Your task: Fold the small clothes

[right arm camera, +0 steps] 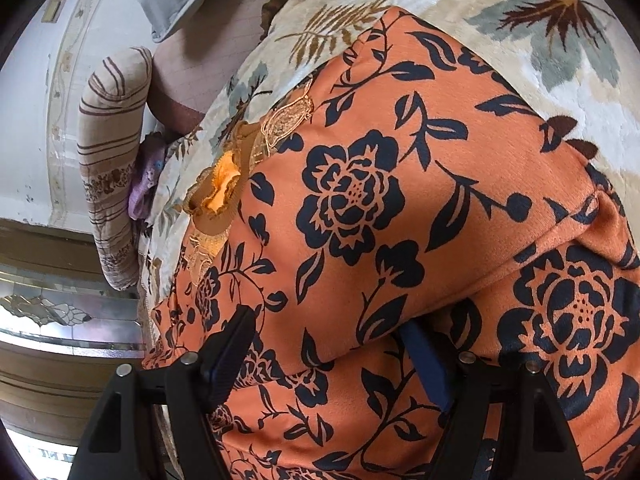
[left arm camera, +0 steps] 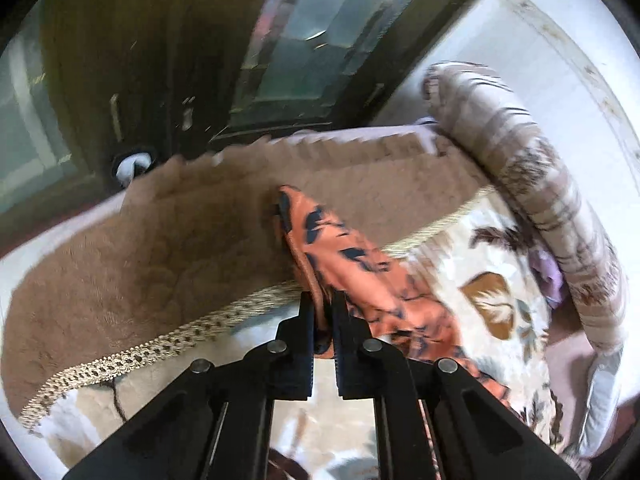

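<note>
An orange garment with a dark blue flower print (right arm camera: 380,200) lies spread on a cream leaf-patterned blanket (right arm camera: 560,72). It has a lace-trimmed neckline at its left edge. My left gripper (left arm camera: 323,312) is shut on a fold of this garment (left arm camera: 340,256) and lifts it off the blanket. My right gripper (right arm camera: 332,344) is open, its fingers (right arm camera: 232,344) spread wide around a thick fold of the garment, which fills the gap between them.
A brown fleece blanket (left arm camera: 160,248) with a crocheted edge lies beyond the leaf blanket (left arm camera: 492,292). A striped bolster (left arm camera: 552,184) and a purple cloth (left arm camera: 548,272) sit at the bed's side by the white wall. A dark wooden cabinet with glass (left arm camera: 296,40) stands behind.
</note>
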The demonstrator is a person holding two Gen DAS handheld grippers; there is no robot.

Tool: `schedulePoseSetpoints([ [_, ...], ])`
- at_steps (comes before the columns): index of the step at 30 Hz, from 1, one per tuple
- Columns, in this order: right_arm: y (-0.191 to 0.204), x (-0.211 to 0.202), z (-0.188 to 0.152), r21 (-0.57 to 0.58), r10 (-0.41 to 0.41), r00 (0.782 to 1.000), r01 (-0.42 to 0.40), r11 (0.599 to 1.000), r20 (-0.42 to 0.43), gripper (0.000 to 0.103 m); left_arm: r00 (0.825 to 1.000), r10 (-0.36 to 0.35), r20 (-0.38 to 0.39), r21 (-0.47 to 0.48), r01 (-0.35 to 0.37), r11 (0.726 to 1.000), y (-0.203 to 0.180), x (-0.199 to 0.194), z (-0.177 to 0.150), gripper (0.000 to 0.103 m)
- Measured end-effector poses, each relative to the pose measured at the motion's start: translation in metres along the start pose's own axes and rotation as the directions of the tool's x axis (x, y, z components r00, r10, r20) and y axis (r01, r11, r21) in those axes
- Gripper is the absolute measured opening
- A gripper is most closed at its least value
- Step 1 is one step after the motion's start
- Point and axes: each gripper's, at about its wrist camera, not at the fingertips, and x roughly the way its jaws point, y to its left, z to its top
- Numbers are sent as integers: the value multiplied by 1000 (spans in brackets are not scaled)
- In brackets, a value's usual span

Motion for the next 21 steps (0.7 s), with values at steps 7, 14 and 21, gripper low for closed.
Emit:
schedulePoseSetpoints([
  [7,-3,-17,2,28,49,999,-49,998,21,78,993,-113,23,252,103,962,-104,-74,-12,3],
  [14,-4,-47,4,25,89,993,-91,996,84,78,959,-284,-16,554,245,796,-239,-163,-78,2],
  [21,-22,-72,6,51,101,988,-107,993,114,78,958,-287,14,744,182,643,-320,-209,-136,7],
])
